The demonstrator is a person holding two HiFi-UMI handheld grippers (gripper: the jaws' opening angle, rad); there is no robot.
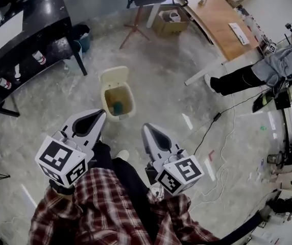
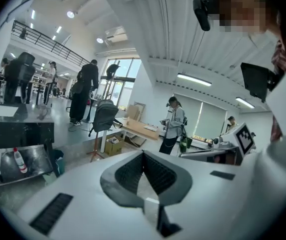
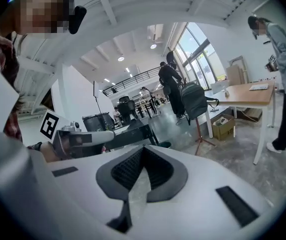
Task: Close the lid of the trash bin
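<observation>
Cream trash bin: stands on the pale floor, just ahead of both grippers, its mouth uncovered.
Lid: swung back from the bin's far rim, not over the mouth.
Inside the bin: a teal item low down; what it is cannot be told.
Left gripper: fingers clenched tip to tip with nothing between them, held above the floor on the bin's near side.
Right gripper: fingers likewise clenched and empty, beside the left one, apart from the bin.

Trash bin on floor at centre, lid at its far side; left tool and right tool just nearer.
</observation>
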